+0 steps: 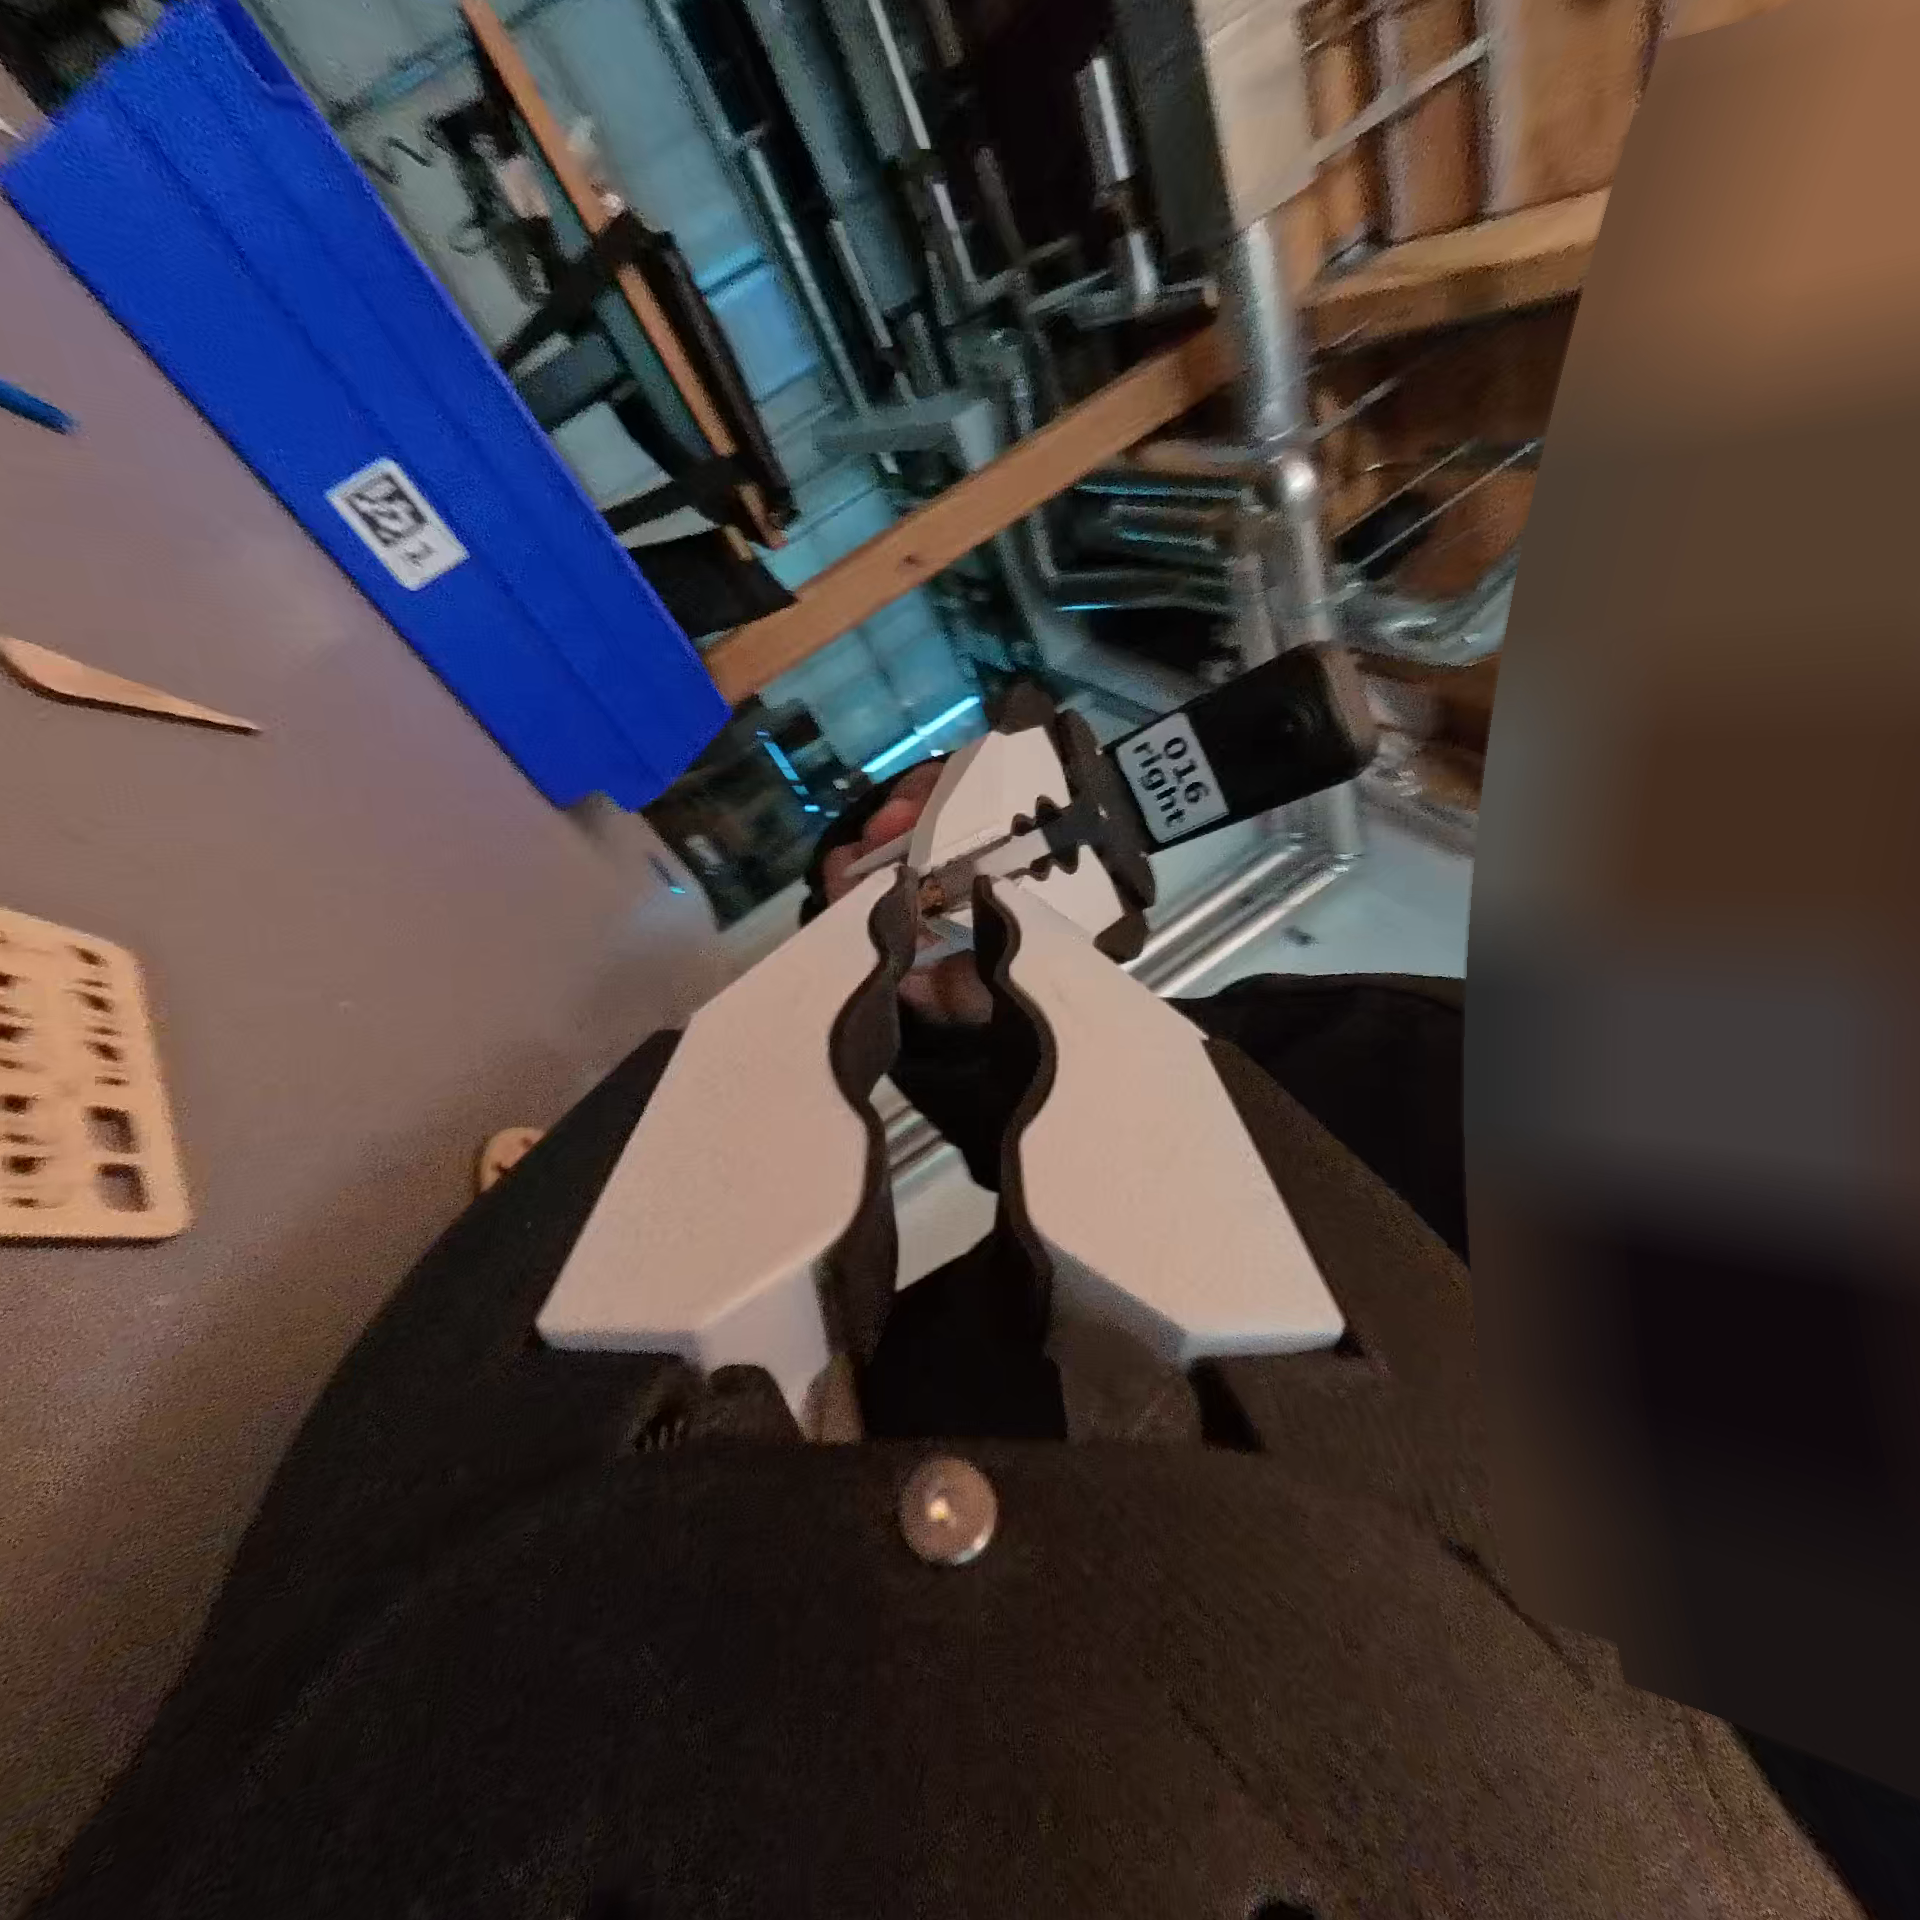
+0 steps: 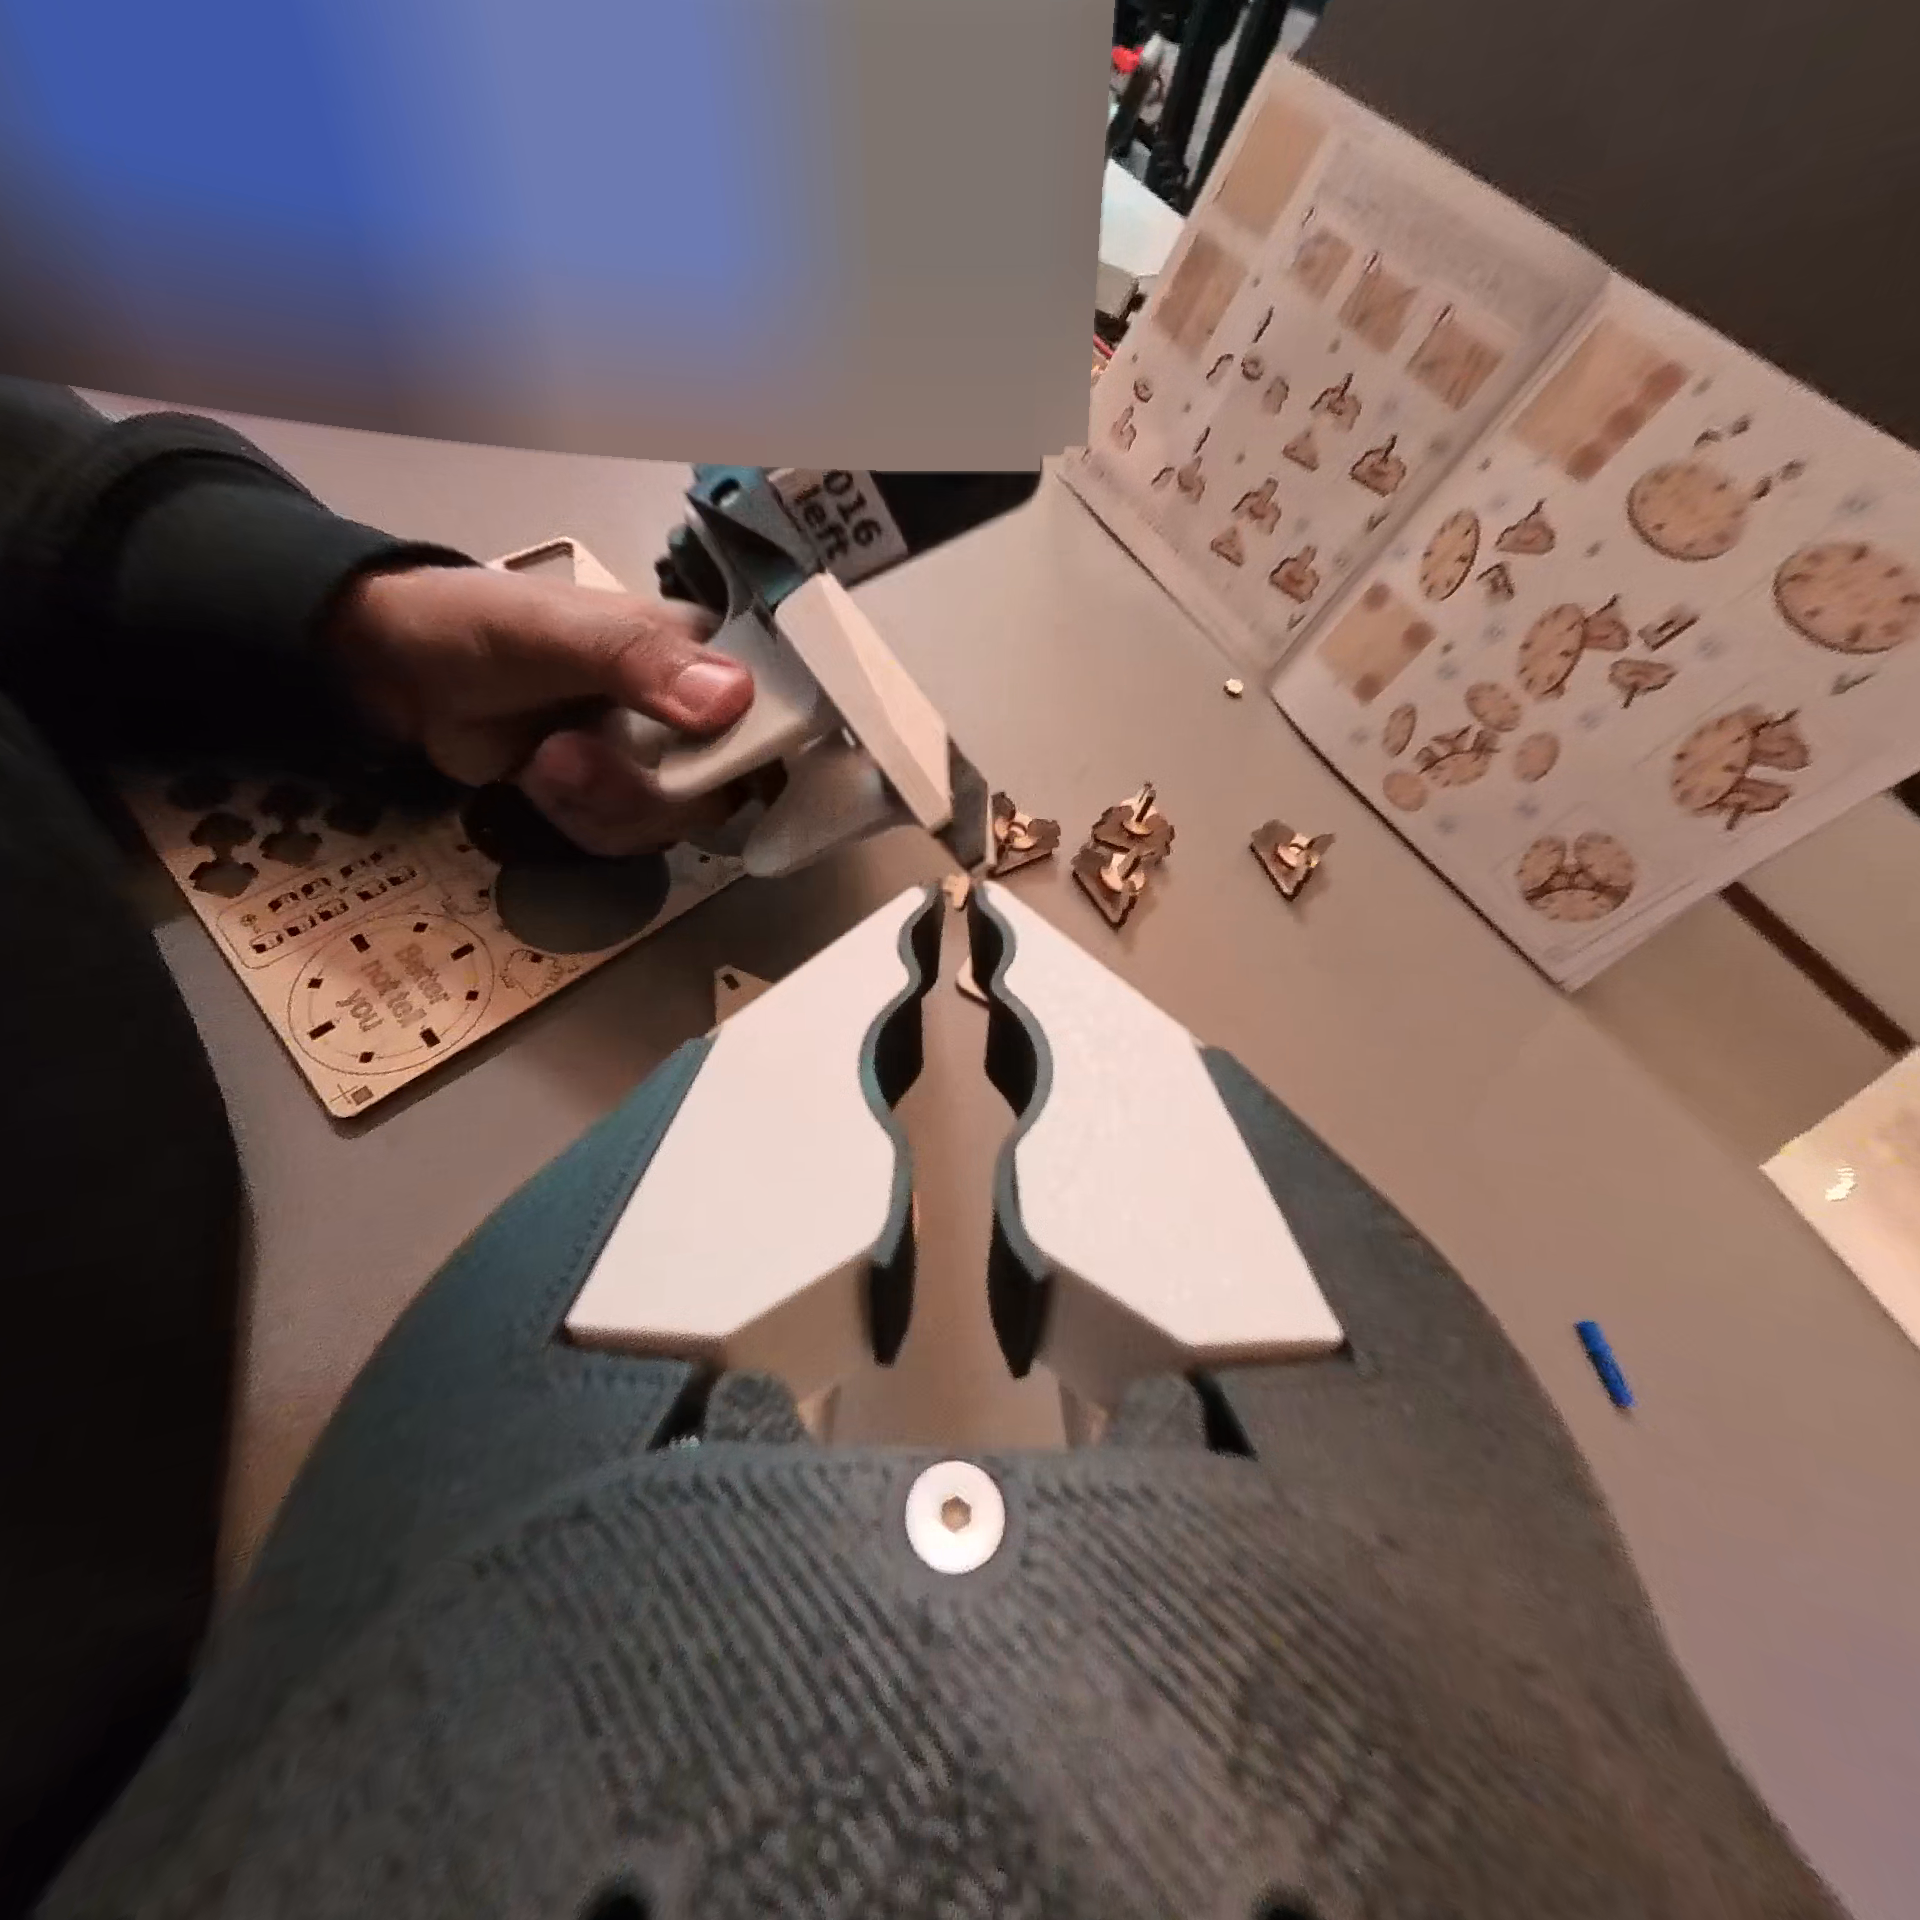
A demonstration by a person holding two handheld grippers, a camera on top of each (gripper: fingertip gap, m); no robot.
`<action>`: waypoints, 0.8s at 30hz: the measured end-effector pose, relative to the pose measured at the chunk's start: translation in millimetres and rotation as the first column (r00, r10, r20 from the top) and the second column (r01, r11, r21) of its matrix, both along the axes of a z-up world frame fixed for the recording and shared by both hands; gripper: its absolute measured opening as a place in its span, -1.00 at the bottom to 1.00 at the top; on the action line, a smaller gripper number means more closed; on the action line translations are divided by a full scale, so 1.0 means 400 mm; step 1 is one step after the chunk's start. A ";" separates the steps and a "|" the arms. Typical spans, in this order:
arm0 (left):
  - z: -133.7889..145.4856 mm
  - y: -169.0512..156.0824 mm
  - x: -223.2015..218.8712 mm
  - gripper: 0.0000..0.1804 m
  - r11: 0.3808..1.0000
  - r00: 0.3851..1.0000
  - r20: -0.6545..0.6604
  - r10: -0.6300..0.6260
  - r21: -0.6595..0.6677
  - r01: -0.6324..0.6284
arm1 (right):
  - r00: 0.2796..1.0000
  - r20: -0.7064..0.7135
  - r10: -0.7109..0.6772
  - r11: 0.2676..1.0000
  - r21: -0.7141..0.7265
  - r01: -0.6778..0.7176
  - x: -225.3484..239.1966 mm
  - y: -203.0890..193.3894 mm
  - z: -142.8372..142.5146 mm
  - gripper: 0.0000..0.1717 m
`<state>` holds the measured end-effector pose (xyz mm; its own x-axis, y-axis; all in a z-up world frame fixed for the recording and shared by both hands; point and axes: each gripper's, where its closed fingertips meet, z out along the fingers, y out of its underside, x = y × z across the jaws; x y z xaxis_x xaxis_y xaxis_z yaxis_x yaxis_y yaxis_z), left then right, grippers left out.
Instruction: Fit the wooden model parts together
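Wood piece, small and pale, sits pinched at the very tips of the right gripper, centre of the right wrist frame, lifted off the counter; the fingers are nearly closed on it. Left gripper meets it tip to tip: its fingers stand a little apart around that same piece, and contact on both sides cannot be confirmed. Likely a two-handed hold to steady so tiny a part. A hand grips the left tool at left of frame. Just beyond the tips, three small wooden assemblies stand on the counter; cut-out sheet lower left, instruction pages upper right, blue bin upper left.
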<state>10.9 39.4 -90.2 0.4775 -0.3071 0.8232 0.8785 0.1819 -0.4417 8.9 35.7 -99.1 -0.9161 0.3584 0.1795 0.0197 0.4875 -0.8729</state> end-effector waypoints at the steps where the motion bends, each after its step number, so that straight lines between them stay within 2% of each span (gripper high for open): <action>1: 0.002 0.003 0.007 -0.92 0.999 1.000 0.014 -0.023 0.024 0.023 | 1.000 -0.015 -0.003 1.000 0.001 0.003 0.003 -0.001 0.004 -0.97; 3: 0.006 0.008 0.021 -1.00 0.998 0.999 0.026 -0.046 0.043 0.045 | 0.999 -0.034 -0.001 1.000 0.005 0.001 0.012 -0.003 0.009 -0.97; 9: 0.029 0.003 0.034 -1.00 0.998 0.999 -0.009 -0.036 0.055 0.037 | 0.999 -0.041 -0.015 1.000 -0.002 0.015 0.032 -0.002 0.033 -0.97; 13: 0.036 0.007 0.050 -0.90 0.991 0.995 0.019 -0.096 0.092 0.093 | 0.995 -0.098 -0.025 0.999 0.028 0.028 0.035 -0.001 0.032 -0.97; 15: 0.037 0.007 0.050 -0.95 0.991 0.995 0.027 -0.099 0.097 0.096 | 0.993 -0.113 -0.023 0.999 0.024 0.025 0.041 -0.002 0.040 -0.97; 20: 0.036 0.010 0.055 -0.91 0.990 0.993 0.030 -0.113 0.090 0.109 | 0.985 -0.170 -0.040 0.998 0.038 0.047 0.042 -0.003 0.058 -0.98; 24: 0.042 0.004 0.053 -1.00 0.982 0.989 0.055 -0.138 0.140 0.129 | 0.976 -0.213 -0.046 0.996 0.071 0.063 0.043 -0.009 0.062 -0.97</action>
<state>32.2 40.9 -73.3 0.3723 -0.4752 0.7972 0.9246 0.1157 -0.3629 26.2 32.0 -74.4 -0.8341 0.3845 0.3956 -0.1327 0.5562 -0.8204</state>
